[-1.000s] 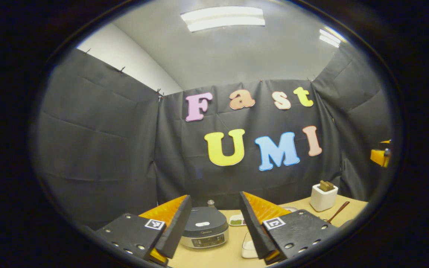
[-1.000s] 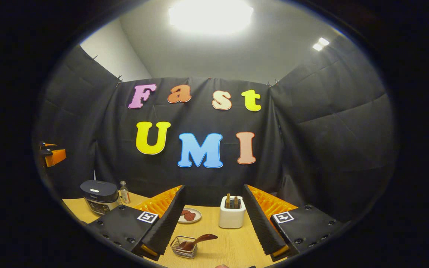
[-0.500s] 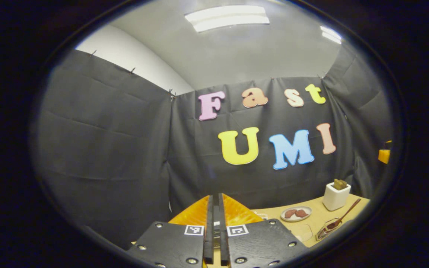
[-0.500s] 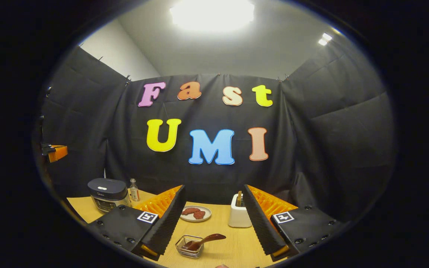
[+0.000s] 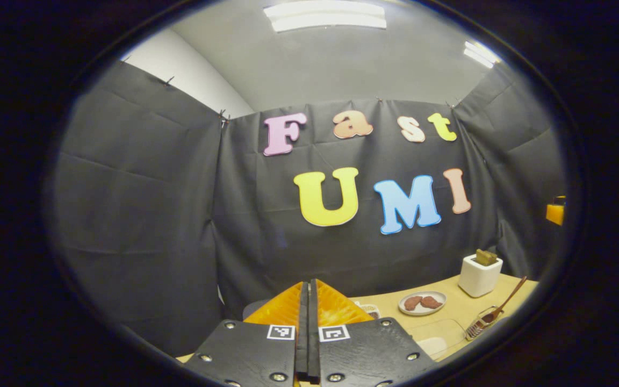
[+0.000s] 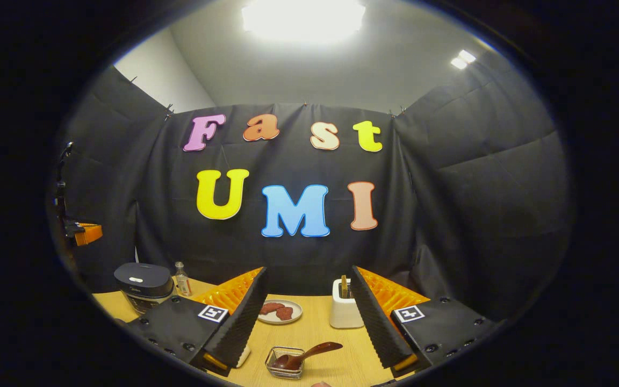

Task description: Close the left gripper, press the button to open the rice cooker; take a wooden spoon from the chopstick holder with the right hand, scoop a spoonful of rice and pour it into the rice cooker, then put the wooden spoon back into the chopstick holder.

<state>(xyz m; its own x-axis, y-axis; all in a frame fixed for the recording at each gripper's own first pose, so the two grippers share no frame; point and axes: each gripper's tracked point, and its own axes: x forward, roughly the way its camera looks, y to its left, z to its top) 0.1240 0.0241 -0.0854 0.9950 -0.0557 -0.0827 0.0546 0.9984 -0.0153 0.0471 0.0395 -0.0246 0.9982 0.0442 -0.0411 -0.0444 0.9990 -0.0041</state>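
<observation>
In the right gripper view the dark-lidded rice cooker (image 6: 144,279) stands closed at the table's far left. The white chopstick holder (image 6: 344,312) stands between my right gripper's fingers, farther off, with a wooden handle poking out. My right gripper (image 6: 308,277) is open and holds nothing. In the left gripper view my left gripper (image 5: 308,287) is shut, its fingers pressed together with nothing between them, and they hide the table ahead. The chopstick holder (image 5: 480,275) shows at the right there.
A brown spoon (image 6: 315,350) lies in a small wire basket (image 6: 286,363) near the front. A plate (image 6: 281,311) with reddish pieces sits mid-table, and a small bottle (image 6: 182,279) stands beside the cooker. The left gripper's orange body (image 6: 86,233) hangs at far left.
My left gripper went from open to shut and swung, so the rice cooker slid behind its fingers. The right gripper stayed open and drifted only slightly.
</observation>
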